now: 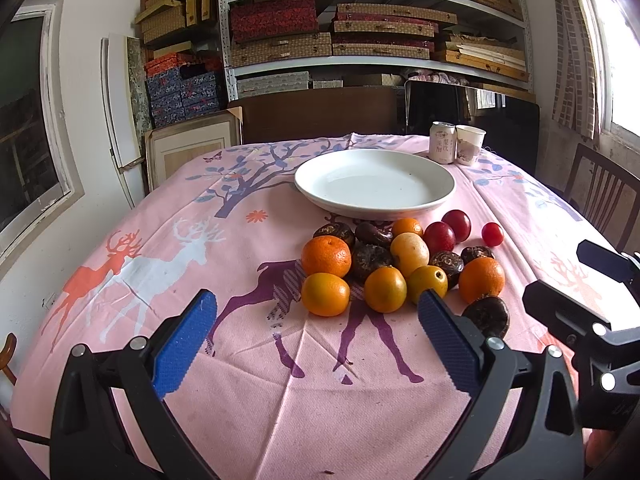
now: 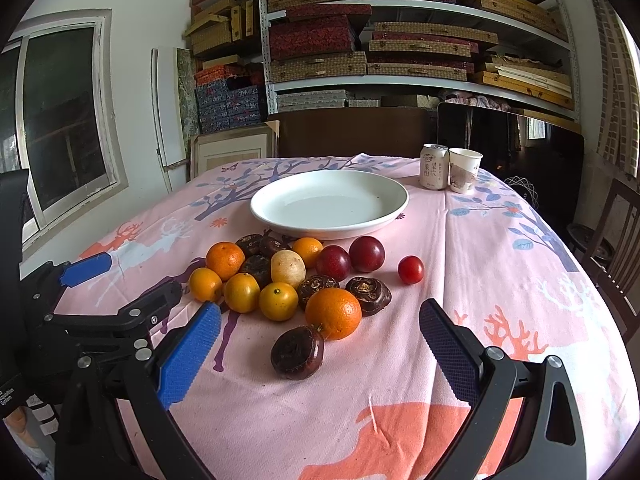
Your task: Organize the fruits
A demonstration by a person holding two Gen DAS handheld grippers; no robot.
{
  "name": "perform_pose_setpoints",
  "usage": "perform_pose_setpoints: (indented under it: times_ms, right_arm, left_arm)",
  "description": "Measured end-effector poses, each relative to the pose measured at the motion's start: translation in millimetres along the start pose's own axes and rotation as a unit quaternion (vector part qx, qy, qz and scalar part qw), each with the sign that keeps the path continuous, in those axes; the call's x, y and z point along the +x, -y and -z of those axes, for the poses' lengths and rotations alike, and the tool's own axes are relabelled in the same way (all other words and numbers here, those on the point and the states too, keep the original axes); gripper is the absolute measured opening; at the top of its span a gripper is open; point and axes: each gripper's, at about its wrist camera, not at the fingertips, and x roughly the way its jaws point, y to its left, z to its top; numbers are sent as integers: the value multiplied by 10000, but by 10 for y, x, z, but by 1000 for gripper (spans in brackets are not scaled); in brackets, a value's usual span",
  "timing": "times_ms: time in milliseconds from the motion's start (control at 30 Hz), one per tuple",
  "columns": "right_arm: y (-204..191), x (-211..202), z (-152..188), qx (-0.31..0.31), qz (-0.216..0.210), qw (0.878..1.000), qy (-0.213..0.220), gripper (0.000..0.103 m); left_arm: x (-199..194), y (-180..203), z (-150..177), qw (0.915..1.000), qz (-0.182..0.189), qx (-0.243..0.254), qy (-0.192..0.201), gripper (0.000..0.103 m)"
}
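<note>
A loose heap of fruit [image 2: 288,280] was seen on a pink cloth [image 2: 460,280] printed with deer and branching trees, lying near the middle of the table. Smooth, glossy oranges [image 2: 333,313] of several sizes were mixed with dark, ridged, flattened water chestnuts [image 2: 297,353], two round deep-red plums [image 2: 367,253] and a small shiny red tomato [image 2: 411,269], which lay slightly apart toward the right edge. One pale, dull, speckled fruit [image 2: 288,267] was lodged in the heap's middle. A wide, shallow white plate [image 2: 280,216] of glazed ceramic was set just behind the heap, toward the far edge, with nothing on it.

The left gripper [image 1: 316,332] was held spread wide above the near edge, nothing between its ribbed blue pads [image 1: 188,344]; the heap lay just beyond its tips. The right gripper [image 2: 320,340] was likewise spread wide and held nothing, with one chestnut between and ahead of its pads [image 2: 188,356].

A pale drink can [image 2: 434,167] and a paper cup [image 2: 464,170] were stood touching at the far right corner. A wooden chair [image 1: 600,196] was placed by the right edge. Behind the table, metal shelves [image 2: 400,76] were packed with flat woven and patterned boxes [image 2: 316,36], and windows were set in the left and right walls.
</note>
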Motion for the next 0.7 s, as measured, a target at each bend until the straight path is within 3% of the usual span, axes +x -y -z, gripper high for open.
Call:
perform_pose_setpoints:
  times_ms: [700]
  right_arm:
    - [37, 47, 1, 71, -88, 9999, -95, 99]
  left_arm:
    - [6, -1, 3, 10000, -2, -7, -5, 99]
